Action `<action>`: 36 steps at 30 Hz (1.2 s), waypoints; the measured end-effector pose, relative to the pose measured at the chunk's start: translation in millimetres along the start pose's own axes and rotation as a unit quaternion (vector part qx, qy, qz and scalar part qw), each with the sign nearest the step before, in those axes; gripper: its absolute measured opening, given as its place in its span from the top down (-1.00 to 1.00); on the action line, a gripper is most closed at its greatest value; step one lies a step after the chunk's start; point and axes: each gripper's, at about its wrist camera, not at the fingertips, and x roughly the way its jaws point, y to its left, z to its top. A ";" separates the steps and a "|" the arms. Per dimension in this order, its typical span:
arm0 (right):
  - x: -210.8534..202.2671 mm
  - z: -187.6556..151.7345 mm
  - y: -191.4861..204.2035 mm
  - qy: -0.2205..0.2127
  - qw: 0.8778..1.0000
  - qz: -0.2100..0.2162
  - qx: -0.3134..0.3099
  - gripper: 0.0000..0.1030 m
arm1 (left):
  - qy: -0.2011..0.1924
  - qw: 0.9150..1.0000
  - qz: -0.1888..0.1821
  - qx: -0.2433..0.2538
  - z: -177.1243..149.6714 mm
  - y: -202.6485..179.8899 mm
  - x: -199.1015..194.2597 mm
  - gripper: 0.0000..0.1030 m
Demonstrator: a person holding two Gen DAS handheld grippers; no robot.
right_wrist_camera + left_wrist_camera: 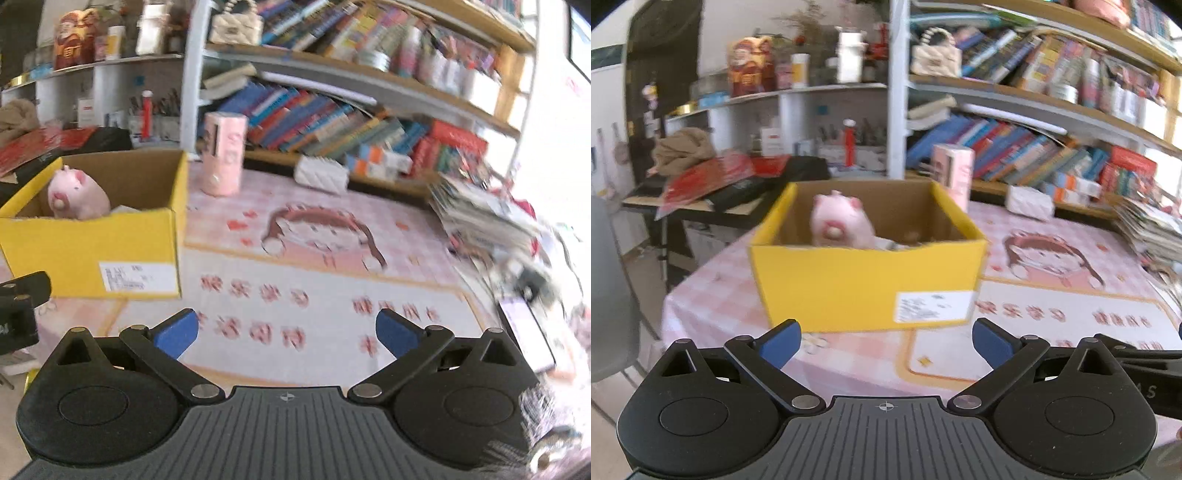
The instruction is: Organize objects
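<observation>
A yellow cardboard box (849, 284) stands on the table with a pink plush pig (838, 221) inside, plus other items I cannot make out. My left gripper (886, 341) is open just in front of the box, with nothing between its blue pads. In the right wrist view the same box (92, 251) and pig (77, 197) lie at the left. My right gripper (286, 332) is open and empty over the bare tablecloth to the right of the box. A pink carton (223, 155) and a white quilted pouch (321, 173) sit behind.
The pink checked tablecloth (332, 266) bears a cartoon print. Stacked magazines (487, 214) and a phone (524, 332) crowd the right edge. Bookshelves (1034, 147) run behind the table. A cluttered side desk (713, 184) and a grey chair (609, 288) stand at the left.
</observation>
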 end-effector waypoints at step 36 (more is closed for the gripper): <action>-10.4 -29.7 -66.7 0.048 0.996 -0.028 0.075 -1.00 | 0.065 0.995 0.006 0.077 -19.3 -74.2 0.5 -0.98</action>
